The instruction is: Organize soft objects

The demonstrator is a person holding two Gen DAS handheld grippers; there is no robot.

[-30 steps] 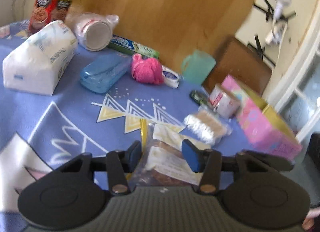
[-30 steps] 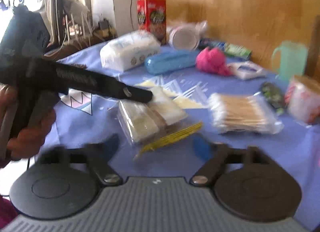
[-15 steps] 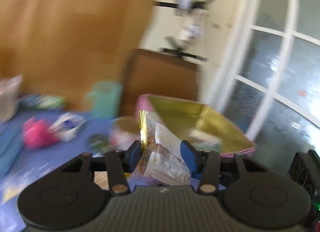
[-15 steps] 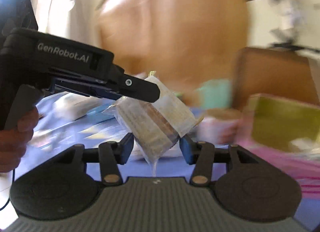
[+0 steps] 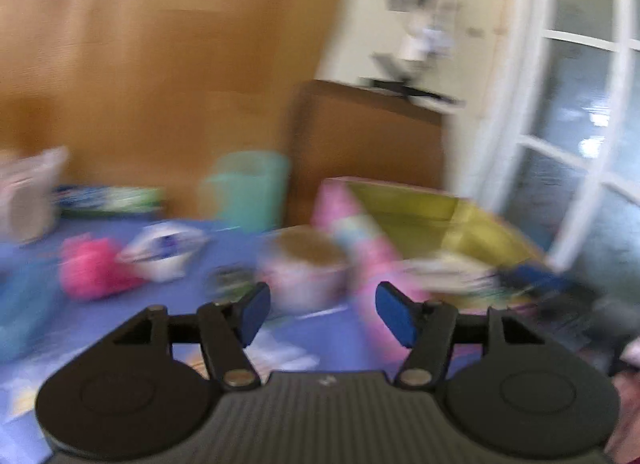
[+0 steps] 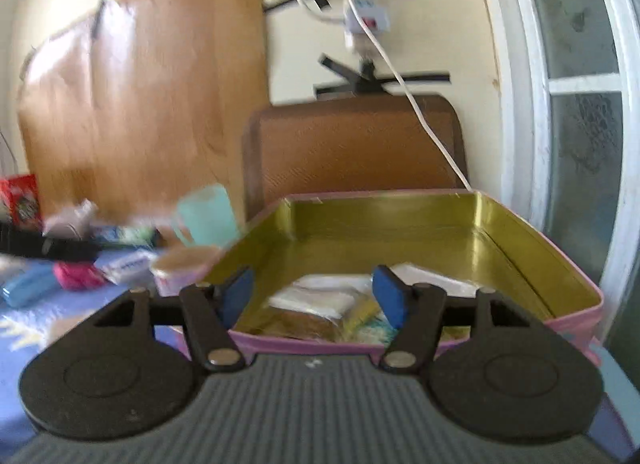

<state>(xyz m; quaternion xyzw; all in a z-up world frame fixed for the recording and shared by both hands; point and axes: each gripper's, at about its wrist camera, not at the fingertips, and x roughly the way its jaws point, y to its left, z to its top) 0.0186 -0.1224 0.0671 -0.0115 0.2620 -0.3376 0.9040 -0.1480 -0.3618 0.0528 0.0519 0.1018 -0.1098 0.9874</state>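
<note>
Releasing step, by the look of it: right gripper [image 6: 312, 296] jaws opening, nothing pinched, clear plastic pouch of beige pads [image 6: 320, 304] lying in the pink tin box with gold lining [image 6: 400, 223] just past the tips. Left gripper [image 5: 320, 312] opening too, empty. Next likely pick: fluffy pink puff [image 5: 92, 268] at ten o'clock on the blue cloth [image 5: 320, 332], needing a gentle squeeze.
</note>
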